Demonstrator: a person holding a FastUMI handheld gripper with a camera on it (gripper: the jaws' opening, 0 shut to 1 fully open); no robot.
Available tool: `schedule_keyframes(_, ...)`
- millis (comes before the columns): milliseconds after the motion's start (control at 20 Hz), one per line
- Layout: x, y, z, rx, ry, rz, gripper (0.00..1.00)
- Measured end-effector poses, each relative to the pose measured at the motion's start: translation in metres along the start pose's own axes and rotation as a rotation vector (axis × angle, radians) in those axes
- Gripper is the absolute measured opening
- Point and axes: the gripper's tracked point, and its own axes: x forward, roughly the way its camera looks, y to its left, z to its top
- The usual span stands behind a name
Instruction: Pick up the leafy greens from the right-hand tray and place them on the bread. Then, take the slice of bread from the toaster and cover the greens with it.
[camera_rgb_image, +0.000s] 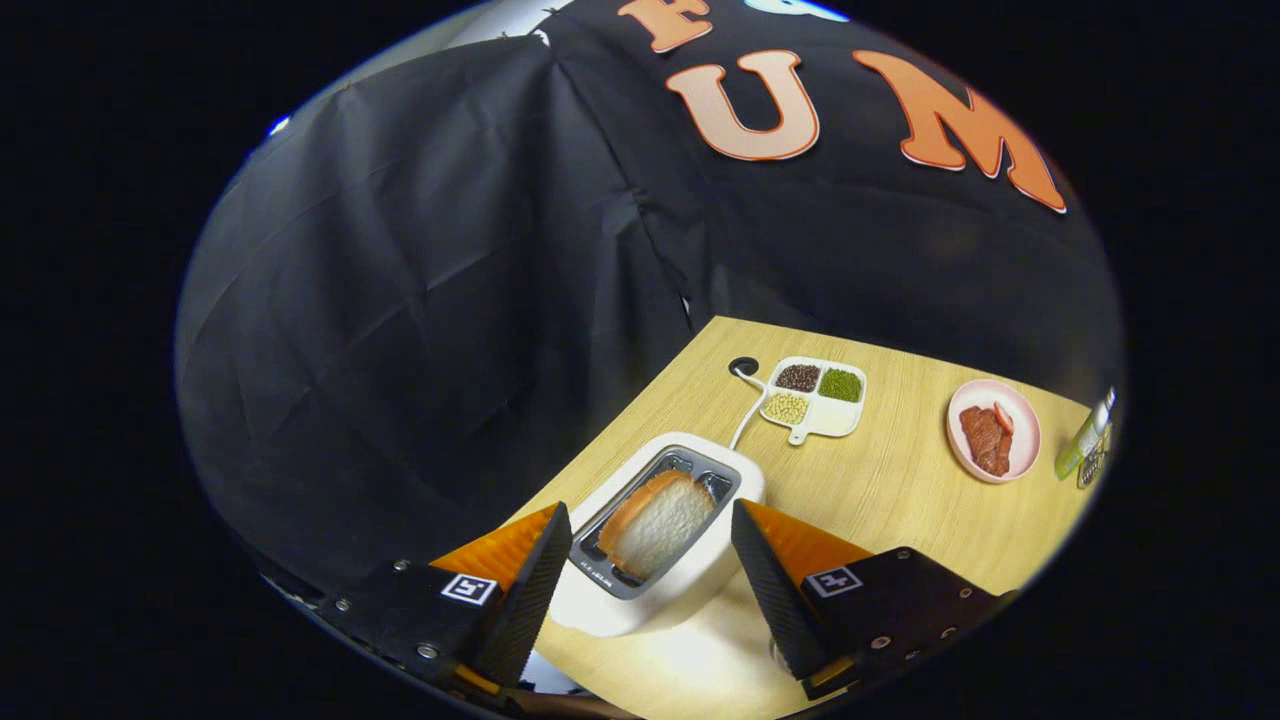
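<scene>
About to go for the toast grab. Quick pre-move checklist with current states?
1. Gripper open: ok, fingers spread apart.
2. Bread sticking up out of toaster: ok.
3. Bread lined up between fingers: ok, it sits in the gap just ahead.
4. Fingers clear of toaster: ok, no contact seen.
5. Cord out of the way: ok, runs off behind toaster.
6. Greens already on the base bread: cannot tell.

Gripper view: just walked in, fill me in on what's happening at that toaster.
A person's handheld gripper hangs open over the white toaster, one finger on each side of it, touching nothing. A slice of bread stands up out of the slot, right between the fingers, not yet gripped. Beyond on the wooden table sit a divided dish of beans and a pink plate with meat.
</scene>
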Motion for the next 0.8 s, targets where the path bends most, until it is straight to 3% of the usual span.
schedule_keyframes(800,0.052,-0.002,-0.034,0.106,0.203,-0.081,0.83)
